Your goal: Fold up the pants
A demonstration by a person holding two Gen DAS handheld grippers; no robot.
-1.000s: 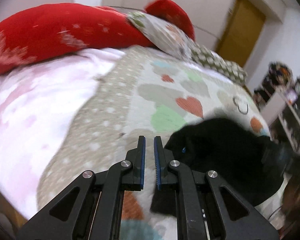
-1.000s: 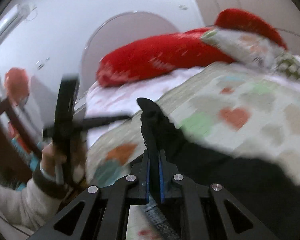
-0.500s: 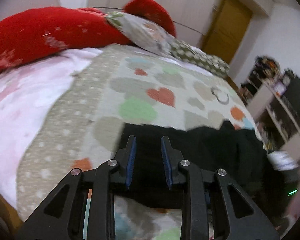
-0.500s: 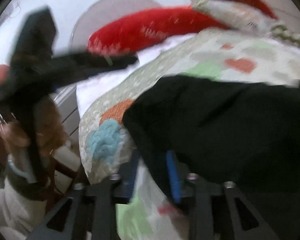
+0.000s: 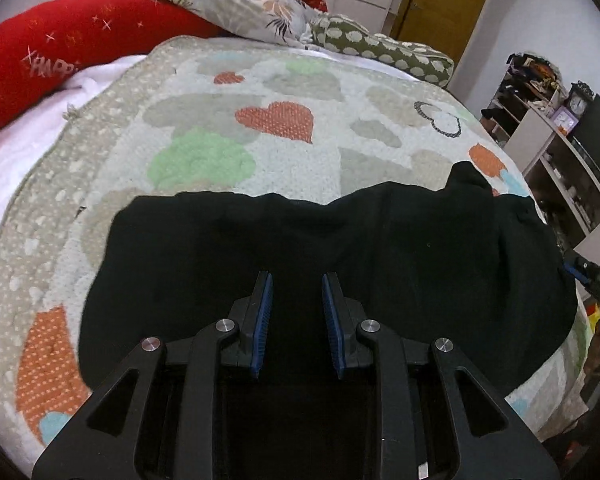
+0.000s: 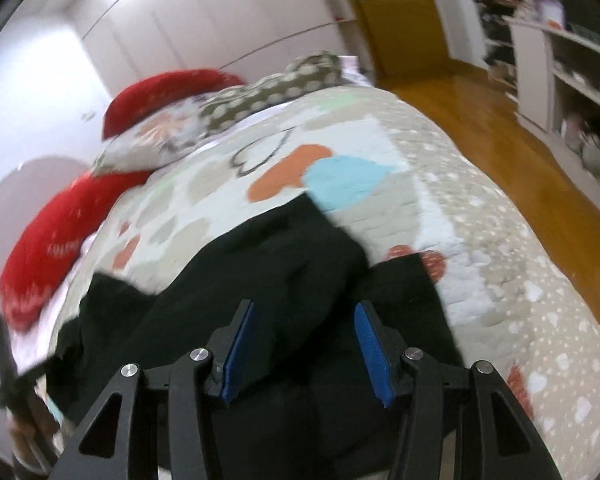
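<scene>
Since a second ago both tongs have let go: the right tongs (image 6: 305, 344), then pinched shut on a lifted bunch of cloth, now gape wide with nothing between the blue pads, and the left tongs (image 5: 296, 320), then nearly closed over bare quilt, stand moderately parted and empty above the cloth. The black fabric pants (image 5: 324, 264) have dropped from the air and now lie spread across the lower middle of the left wrist frame, on the pale quilted bedspread with coloured hearts (image 5: 276, 120), their far edge wavy and one corner peaked up at the right. In the right wrist view a thick fold humps up in the centre of the frame with a flatter flap lying to its right, so the layers look uneven. My worry is that folding over that hump would trap the bunching, and the near edge seems to hang off the bed's side, so a careless tug could slide the whole garment off. Both tongs point forward and slightly downward over the cloth, low and near its closer edge; the right view is blurred, suggesting motion.
</scene>
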